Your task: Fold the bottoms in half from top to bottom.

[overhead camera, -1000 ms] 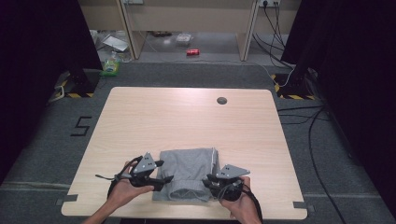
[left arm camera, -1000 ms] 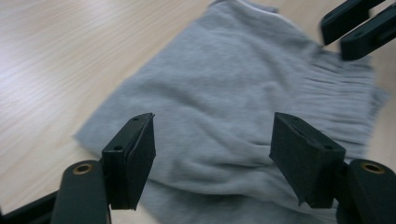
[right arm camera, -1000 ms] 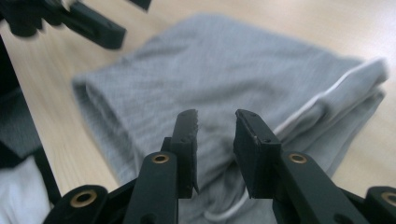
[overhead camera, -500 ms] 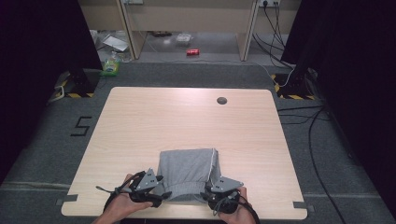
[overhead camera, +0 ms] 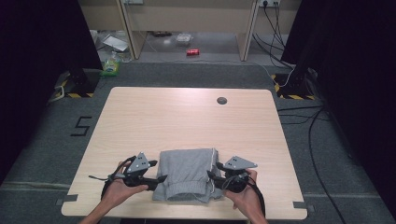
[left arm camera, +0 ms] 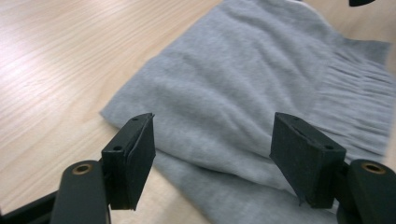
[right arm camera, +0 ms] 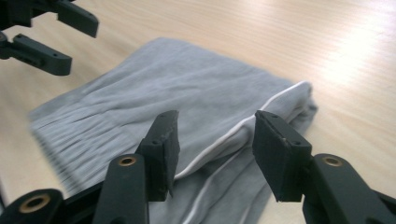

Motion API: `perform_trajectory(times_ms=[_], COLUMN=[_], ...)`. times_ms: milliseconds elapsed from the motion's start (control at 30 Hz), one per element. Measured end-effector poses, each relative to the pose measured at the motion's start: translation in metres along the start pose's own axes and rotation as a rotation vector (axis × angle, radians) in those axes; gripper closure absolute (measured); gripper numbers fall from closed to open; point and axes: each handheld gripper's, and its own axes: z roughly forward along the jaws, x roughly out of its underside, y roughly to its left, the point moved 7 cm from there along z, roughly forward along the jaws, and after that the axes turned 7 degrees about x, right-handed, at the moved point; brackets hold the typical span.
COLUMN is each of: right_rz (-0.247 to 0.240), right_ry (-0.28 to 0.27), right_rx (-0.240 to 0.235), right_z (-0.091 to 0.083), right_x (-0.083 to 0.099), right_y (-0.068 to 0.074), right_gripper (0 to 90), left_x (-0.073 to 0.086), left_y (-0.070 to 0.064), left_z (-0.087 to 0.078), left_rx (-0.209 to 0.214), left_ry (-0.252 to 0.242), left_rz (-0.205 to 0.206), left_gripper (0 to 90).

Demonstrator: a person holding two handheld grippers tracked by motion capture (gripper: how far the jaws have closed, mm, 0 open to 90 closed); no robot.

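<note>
In the high view, a folded grey garment [overhead camera: 187, 173] lies on the wooden table [overhead camera: 187, 116] near its front edge; the left gripper [overhead camera: 156, 179] is at the garment's left side and the right gripper [overhead camera: 211, 176] at its right side, each held in a hand of the person.

In the left gripper view, the jaws of the left gripper [left arm camera: 212, 154] stand wide apart and hold nothing; the folded edge of the grey garment [left arm camera: 261, 84] lies between and beyond them, and its ribbed band is at the right.

In the right gripper view, the right gripper [right arm camera: 215, 140] has its jaws moderately apart and also empty; a side fold with a white piping line [right arm camera: 254, 119] runs between them; the other gripper shows at the upper left.

The risk, I judge, is that a jaw catches only the top layer; then the fold would open when lifted; also one jaw could push the cloth along the smooth table instead of pinching it.
</note>
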Motion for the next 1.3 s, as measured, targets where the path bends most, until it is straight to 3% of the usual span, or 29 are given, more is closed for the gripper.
perform_trajectory(times_ms=[467, 800, 1300], right_rz=[0.020, 0.049, 0.100], right_ry=[0.019, 0.029, 0.037], right_rx=[0.042, 0.075, 0.101], right_z=[0.032, 0.049, 0.055], right_x=[-0.017, -0.024, -0.024], right_y=[-0.023, -0.041, -0.060], right_gripper=[48.5, 48.6, 47.3], left_x=[0.003, -0.001, 0.002], left_y=[0.034, 0.052, 0.070], left_z=[0.013, 0.021, 0.033], left_rx=[-0.053, -0.070, -0.075], left_ry=[0.024, 0.031, 0.053], left_rz=[-0.066, -0.107, -0.162], left_gripper=[30.2, 30.2, 30.2])
